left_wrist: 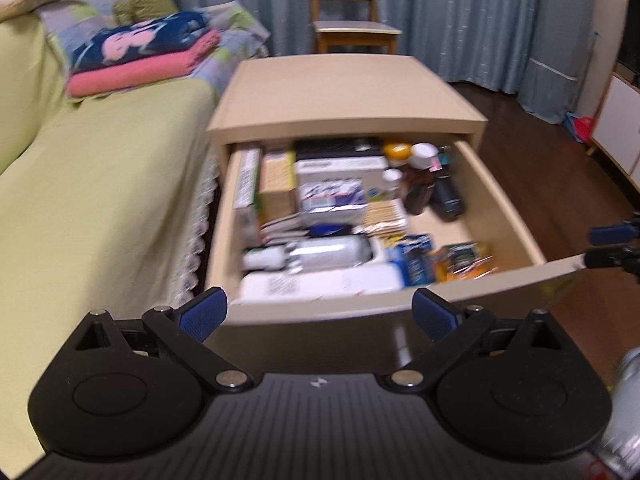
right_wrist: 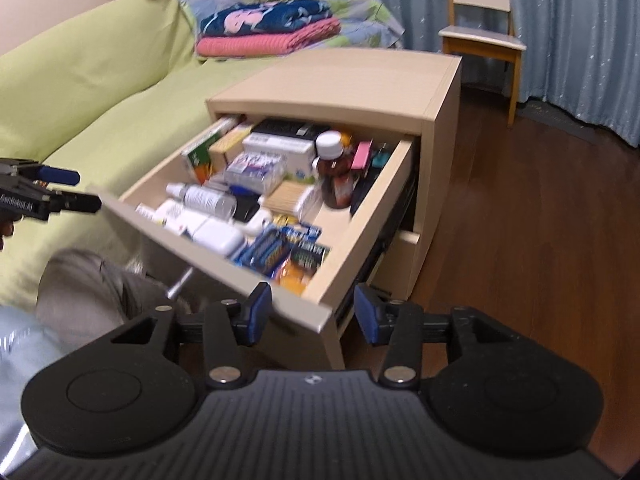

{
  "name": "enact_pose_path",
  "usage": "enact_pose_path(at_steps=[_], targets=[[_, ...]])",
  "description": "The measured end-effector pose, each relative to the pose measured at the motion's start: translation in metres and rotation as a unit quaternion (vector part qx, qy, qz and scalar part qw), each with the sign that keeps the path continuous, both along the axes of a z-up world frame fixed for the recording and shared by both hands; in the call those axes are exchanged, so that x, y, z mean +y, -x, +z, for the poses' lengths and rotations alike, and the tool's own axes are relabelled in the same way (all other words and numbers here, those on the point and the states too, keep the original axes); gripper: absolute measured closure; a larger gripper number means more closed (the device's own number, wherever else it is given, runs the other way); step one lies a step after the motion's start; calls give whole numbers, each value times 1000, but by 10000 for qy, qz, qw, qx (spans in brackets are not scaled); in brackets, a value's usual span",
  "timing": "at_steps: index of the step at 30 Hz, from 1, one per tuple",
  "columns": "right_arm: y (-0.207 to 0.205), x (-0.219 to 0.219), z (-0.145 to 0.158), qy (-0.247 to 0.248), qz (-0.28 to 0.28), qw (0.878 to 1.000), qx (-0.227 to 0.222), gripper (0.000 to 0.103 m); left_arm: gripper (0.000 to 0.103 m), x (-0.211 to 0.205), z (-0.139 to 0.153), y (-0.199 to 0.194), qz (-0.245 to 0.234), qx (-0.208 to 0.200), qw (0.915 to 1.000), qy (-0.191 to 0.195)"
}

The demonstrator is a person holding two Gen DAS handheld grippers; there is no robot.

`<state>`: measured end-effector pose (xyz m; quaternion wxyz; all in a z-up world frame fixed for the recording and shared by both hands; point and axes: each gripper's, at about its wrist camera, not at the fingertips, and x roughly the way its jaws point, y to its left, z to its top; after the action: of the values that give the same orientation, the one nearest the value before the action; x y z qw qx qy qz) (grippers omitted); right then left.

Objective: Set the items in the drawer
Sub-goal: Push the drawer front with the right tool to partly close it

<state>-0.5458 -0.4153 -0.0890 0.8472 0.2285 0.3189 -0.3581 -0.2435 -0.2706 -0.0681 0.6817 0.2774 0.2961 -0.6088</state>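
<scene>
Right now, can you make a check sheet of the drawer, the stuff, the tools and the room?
Surface: bedside cabinet, top bare; dark wood floor.
Job's things: top drawer pulled open, packed with boxes, bottles and packets.
Clutter: folded towels on the sofa.
Tools: left tool open, holding nothing, before the drawer front; right tool open, holding nothing, at the drawer's front corner.
Cables: nothing seen.
Surroundings: chair, curtains.
</scene>
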Motion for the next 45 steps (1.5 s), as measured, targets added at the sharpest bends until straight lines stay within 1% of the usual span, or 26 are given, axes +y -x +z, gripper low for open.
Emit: enact_pose_path(at_steps=[10,13,21,26,30,37,45], targets=[[2,10,-23,-188,381,9985,357,60,4,7,-33,-37,432,-37,9989,-202],[0,11,-29,-241,450,9976,473,60,4,5,-45,-46,449,-44,9987,-255],[-13,9,-42,-275,560,9937,930,62,6,1,-67,-67,341,-130,9988,-314],[-17,8,-44,-234,550,9924,1078,71,6,1,-74,-68,71,-206,9995,-246],[-20,6,-45,-196,538,9913,1187,72,6,-2,-77,-65,-115,-277,9995,-132],[-22,4,-45,-195,482,9914,1201,72,6,-5,-79,-66,-362,-281,9989,-55],[-23,1,-46,-175,372,9921,1185,72,7,-12,-78,-65,-451,-293,9986,5]])
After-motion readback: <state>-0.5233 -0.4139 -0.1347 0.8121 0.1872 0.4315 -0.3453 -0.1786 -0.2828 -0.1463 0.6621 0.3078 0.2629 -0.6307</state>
